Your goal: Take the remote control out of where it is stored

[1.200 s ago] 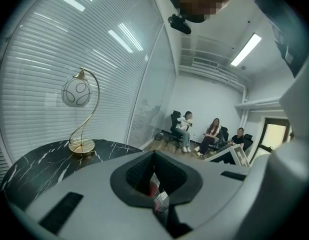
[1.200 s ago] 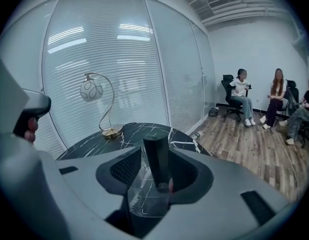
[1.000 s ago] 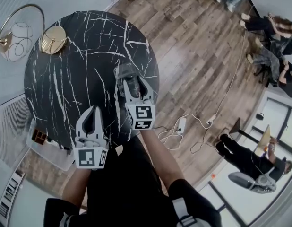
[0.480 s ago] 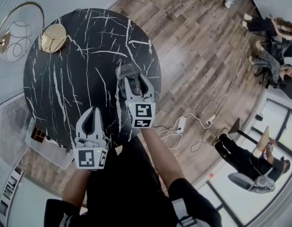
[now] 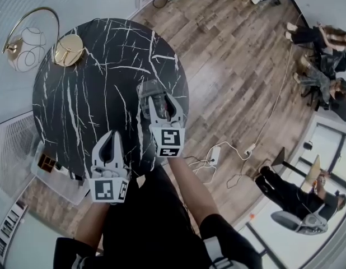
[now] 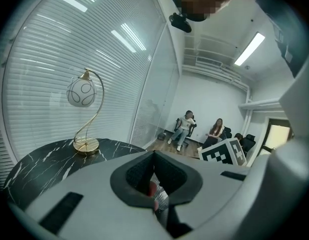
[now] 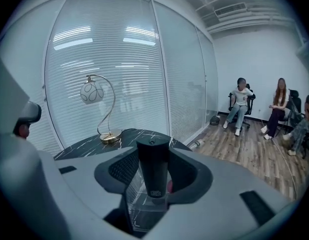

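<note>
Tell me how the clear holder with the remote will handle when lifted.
The clear holder looks like rigid, smooth plastic, so probably stiff but slippery in the right gripper. The black remote control stands upright in it, rising above its rim, so tilting might slide it out.

Head view: looks steeply down from above the near edge of the round table (image 5: pixel 106 72). The 2 gripper views: low, close behind the jaws, facing level across the table. All 3 views share the table, lamp (image 5: pixel 68 50) and seated people (image 5: pixel 321 35).
</note>
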`<state>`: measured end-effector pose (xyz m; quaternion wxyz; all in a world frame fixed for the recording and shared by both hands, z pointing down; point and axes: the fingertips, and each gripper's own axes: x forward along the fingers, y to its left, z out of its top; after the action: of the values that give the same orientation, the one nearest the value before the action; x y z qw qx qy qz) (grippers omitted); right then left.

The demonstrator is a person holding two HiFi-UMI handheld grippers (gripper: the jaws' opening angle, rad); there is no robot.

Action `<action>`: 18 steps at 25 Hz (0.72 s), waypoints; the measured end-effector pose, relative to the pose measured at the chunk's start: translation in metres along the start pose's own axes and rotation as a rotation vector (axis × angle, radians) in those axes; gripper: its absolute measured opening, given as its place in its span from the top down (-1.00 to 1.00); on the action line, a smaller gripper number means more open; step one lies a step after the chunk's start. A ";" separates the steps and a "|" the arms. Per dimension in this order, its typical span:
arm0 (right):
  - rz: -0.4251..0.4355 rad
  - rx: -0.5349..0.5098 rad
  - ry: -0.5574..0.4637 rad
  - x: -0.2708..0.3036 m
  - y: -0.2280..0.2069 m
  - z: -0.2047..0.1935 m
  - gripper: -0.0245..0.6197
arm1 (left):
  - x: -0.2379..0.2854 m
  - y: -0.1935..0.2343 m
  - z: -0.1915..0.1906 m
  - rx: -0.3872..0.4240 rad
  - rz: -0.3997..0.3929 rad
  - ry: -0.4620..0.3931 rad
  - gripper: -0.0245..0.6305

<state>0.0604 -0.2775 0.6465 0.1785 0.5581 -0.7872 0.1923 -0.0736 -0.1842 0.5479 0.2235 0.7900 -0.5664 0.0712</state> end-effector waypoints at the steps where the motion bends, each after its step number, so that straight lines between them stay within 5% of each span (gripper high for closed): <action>1: 0.002 -0.002 -0.012 -0.004 0.000 0.005 0.36 | -0.003 -0.003 0.002 0.004 0.001 -0.006 0.90; 18: 0.062 -0.018 -0.165 -0.130 0.018 0.058 0.36 | -0.084 -0.086 0.042 0.053 -0.010 -0.143 0.90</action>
<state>0.0799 -0.1960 0.5301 0.1121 0.5458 -0.8177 0.1442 -0.0288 -0.1080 0.4566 0.1622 0.8014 -0.5750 0.0285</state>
